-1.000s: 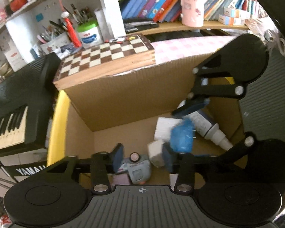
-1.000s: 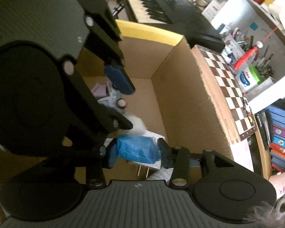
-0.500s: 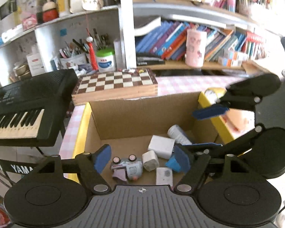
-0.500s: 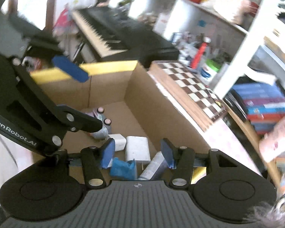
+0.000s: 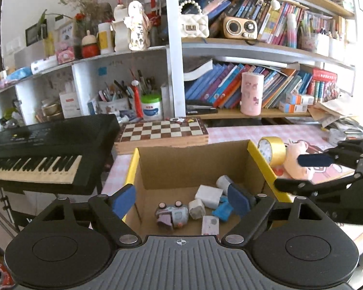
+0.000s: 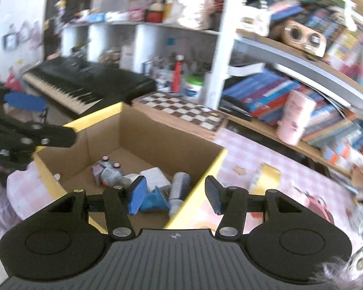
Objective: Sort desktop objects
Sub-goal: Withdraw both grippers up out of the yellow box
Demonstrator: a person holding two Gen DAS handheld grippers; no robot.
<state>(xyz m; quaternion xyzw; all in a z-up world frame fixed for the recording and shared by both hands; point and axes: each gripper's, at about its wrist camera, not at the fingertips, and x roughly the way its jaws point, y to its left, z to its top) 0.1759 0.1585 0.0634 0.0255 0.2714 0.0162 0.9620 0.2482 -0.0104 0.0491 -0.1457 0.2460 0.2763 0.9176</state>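
Observation:
A cardboard box with yellow flaps [image 5: 191,164] [image 6: 104,140] stands on the pink checked table. Inside lie a blue crumpled packet [image 5: 222,209] [image 6: 153,201], a white charger [image 5: 208,194], a grey toy car [image 5: 173,215] [image 6: 107,172], a white bottle [image 6: 179,184] and small white items. My left gripper [image 5: 181,199] is open and empty above the box's near side. My right gripper [image 6: 176,193] is open and empty over the box's right flap; it also shows at the right in the left wrist view [image 5: 312,162].
A yellow tape roll [image 5: 272,151] [image 6: 266,176] and a pink plush toy [image 5: 300,159] lie on the table right of the box. A chessboard [image 5: 162,130] sits behind it, a black keyboard [image 5: 46,145] to its left. Crowded shelves with a pink cup [image 5: 251,94] stand behind.
The right gripper opened and let go of the blue packet, which now lies in the box. Both grippers have lifted up and back out of the box.

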